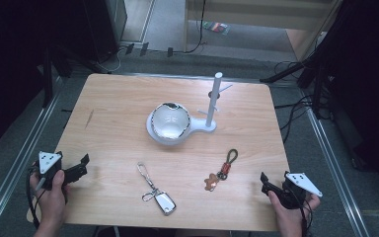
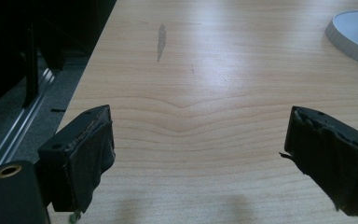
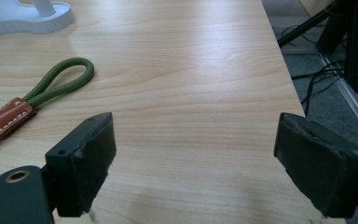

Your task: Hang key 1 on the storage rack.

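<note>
A white stand (image 1: 212, 101) with an upright pole and short pegs rises from a round base that carries a shiny bowl (image 1: 169, 121) at the table's middle. Nearer the front lie a silver key fob on a metal clip (image 1: 158, 193) and a keychain with a green cord loop (image 3: 60, 77), a brown leather tab and a small bear charm (image 1: 210, 182). My left gripper (image 2: 198, 158) rests open at the front left corner, nothing between its jaws. My right gripper (image 3: 193, 163) is open at the front right corner, just right of the cord loop.
The wooden table (image 1: 118, 113) has a small dark mark (image 2: 161, 39) on its left part. Metal rails (image 1: 15, 168) run along both sides on the floor, and cables (image 1: 296, 106) lie past the right edge. The stand's white base (image 2: 354, 35) edges into the left gripper view.
</note>
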{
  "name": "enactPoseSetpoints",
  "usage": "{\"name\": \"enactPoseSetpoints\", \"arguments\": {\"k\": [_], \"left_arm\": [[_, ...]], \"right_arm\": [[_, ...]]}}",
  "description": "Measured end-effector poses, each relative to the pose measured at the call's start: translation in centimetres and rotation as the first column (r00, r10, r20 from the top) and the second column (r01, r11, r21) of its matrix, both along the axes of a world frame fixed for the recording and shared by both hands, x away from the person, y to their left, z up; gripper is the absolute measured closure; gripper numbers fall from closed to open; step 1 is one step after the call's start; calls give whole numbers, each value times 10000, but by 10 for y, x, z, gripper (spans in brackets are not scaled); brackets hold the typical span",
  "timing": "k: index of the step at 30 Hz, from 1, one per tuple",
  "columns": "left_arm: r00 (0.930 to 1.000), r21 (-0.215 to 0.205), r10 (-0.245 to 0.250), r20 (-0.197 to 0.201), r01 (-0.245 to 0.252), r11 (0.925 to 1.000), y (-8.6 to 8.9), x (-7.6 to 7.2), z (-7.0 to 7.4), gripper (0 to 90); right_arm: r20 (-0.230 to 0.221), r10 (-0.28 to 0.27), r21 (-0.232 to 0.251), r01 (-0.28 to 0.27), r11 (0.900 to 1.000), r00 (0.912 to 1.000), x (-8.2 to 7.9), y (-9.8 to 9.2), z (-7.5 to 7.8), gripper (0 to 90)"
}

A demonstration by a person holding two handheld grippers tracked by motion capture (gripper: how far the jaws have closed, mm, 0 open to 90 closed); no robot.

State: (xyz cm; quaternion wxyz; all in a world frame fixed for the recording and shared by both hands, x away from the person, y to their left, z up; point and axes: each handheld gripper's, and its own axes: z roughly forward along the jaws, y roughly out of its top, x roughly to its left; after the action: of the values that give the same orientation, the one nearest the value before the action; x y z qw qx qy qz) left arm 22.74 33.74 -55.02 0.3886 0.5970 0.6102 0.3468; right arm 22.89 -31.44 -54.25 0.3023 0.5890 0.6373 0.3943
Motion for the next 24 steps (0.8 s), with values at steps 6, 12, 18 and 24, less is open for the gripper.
{"name": "enactPoseSetpoints", "arguments": {"k": [6, 12, 18, 24], "left_arm": [[10000, 41, -22, -53, 22, 10000, 0, 0, 0, 87], [10000, 29, -37, -29, 37, 10000, 0, 0, 0, 87], [10000, -25, -32, -26, 32, 10000, -1, 0, 0, 87], [9999, -23, -83, -66, 82, 10000, -1, 1, 0, 87]], "right_arm": [[16, 52, -11, -52, 10000, 10000, 0, 3, 5, 128], [-154, -34, -144, 32, 9999, 9999, 2, 10, 17, 171], [-813, 106, -259, -127, 9996, 9966, 7, 18, 23, 185], [-1155, 267, -436, -319, 9985, 9929, 13, 22, 29, 193]]}}
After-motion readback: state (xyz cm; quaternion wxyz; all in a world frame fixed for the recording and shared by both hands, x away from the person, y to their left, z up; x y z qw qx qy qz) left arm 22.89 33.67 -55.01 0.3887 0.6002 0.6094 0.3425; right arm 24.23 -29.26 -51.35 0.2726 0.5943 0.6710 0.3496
